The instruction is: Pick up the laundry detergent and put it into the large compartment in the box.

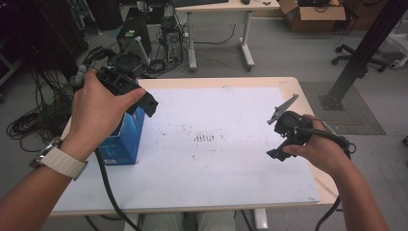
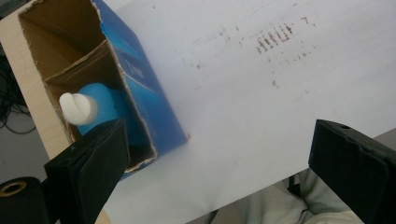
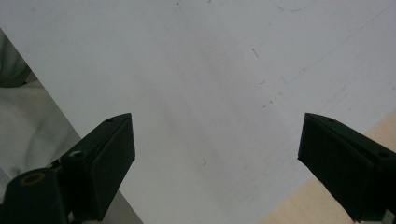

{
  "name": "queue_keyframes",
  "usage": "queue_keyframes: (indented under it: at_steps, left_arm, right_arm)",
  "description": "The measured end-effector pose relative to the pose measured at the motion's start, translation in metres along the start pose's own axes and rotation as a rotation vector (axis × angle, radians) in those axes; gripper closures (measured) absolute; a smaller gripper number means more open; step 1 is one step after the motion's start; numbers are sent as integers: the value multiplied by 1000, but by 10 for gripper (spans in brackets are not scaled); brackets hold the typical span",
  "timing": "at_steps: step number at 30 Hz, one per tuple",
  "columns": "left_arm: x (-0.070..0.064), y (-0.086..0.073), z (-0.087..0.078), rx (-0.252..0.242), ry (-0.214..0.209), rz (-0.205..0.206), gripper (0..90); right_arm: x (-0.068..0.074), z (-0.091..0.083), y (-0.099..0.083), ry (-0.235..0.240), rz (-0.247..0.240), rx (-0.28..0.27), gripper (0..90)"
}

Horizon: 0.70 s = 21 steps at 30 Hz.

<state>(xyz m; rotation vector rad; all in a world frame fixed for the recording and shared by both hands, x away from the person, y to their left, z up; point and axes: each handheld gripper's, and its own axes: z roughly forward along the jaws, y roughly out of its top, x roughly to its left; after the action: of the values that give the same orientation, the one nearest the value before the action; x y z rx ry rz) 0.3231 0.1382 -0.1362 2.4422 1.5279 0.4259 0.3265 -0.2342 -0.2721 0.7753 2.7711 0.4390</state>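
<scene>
A blue cardboard box stands upright at the table's left edge, its top torn open. Inside it I see a blue bottle with a white cap behind a cardboard divider. My left gripper hovers above the box, tilted down toward it; its jaws are wide open with nothing between them. My right gripper hangs over the right side of the white sheet, jaws spread open over bare sheet.
The white sheet covers most of the wooden table and has dark smudges near its middle. Behind the table are a desk, computer towers, cables and a black post. The person's lap lies below the front edge.
</scene>
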Motion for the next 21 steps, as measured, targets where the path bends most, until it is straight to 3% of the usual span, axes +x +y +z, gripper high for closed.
queue_keyframes:
  at_steps: [21]
  left_arm:
    - [-25,3,18,0,-27,77,69]
  right_arm:
    - [-1,5,-1,5,5,5,107]
